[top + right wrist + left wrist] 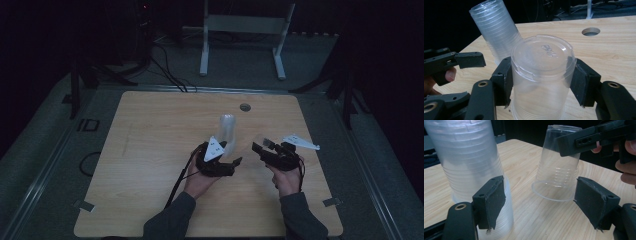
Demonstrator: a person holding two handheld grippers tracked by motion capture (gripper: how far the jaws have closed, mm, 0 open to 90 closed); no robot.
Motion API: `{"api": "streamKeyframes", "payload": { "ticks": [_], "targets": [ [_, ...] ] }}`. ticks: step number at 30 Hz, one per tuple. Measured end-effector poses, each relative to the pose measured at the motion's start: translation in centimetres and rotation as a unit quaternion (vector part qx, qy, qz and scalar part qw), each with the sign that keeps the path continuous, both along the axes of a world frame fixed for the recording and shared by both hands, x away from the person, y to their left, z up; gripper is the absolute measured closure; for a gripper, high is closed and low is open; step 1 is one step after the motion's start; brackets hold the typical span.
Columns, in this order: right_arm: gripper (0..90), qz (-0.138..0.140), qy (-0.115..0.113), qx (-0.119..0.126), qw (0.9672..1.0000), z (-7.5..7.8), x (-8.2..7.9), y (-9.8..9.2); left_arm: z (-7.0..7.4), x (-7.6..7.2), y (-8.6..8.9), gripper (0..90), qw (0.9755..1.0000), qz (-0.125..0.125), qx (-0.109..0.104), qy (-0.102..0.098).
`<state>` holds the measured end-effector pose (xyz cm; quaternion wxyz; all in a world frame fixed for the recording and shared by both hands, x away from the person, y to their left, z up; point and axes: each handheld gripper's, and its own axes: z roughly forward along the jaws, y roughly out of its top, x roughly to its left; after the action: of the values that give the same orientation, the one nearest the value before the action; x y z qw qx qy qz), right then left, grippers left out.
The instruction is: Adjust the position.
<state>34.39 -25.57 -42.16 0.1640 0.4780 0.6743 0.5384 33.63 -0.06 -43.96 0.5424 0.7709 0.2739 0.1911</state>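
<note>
While the high view is dim and the clear plastic barely shows there, the right hand-held gripper (541,80) is clamped on a single upturned cup (541,72), its rim cut off below. The left hand-held gripper (540,202) stands open beside the tall cup stack (471,165), one pad against the stack's side, the top cropped away. Both stand near the middle of the tabletop (150,150).

Light wooden table (150,165), round hole (245,107) near far edge, white frame (242,30) beyond
</note>
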Motion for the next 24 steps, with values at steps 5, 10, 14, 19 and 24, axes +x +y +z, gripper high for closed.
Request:
{"api": "streamKeyframes", "payload": {
  "ticks": [5,10,14,19,24],
  "targets": [
    [41.2,-0.004,0.004,0.010,0.9999,-0.16,-0.13,-0.26,0.02,-0.04,-0.14,24.0,1.0000,-0.006,0.001,-0.004],
    [41.3,-0.007,0.006,0.014,0.9999,-0.36,-0.31,-0.41,0.06,-0.08,-0.30,24.1,0.9999,-0.010,0.001,-0.009],
    [41.4,-0.011,0.006,0.020,0.9997,-0.47,-0.45,-0.48,0.06,-0.06,-0.43,24.1,0.9999,-0.013,0.002,-0.010],
    [41.4,-0.014,0.006,0.026,0.9995,-0.54,-0.64,-0.50,0.02,-0.04,-0.58,24.0,0.9998,-0.017,0.004,-0.009],
    [41.5,-0.016,0.006,0.031,0.9994,-0.54,-0.82,-0.51,0.01,-0.03,-0.71,24.0,0.9998,-0.019,0.000,-0.006]
  ]
}}
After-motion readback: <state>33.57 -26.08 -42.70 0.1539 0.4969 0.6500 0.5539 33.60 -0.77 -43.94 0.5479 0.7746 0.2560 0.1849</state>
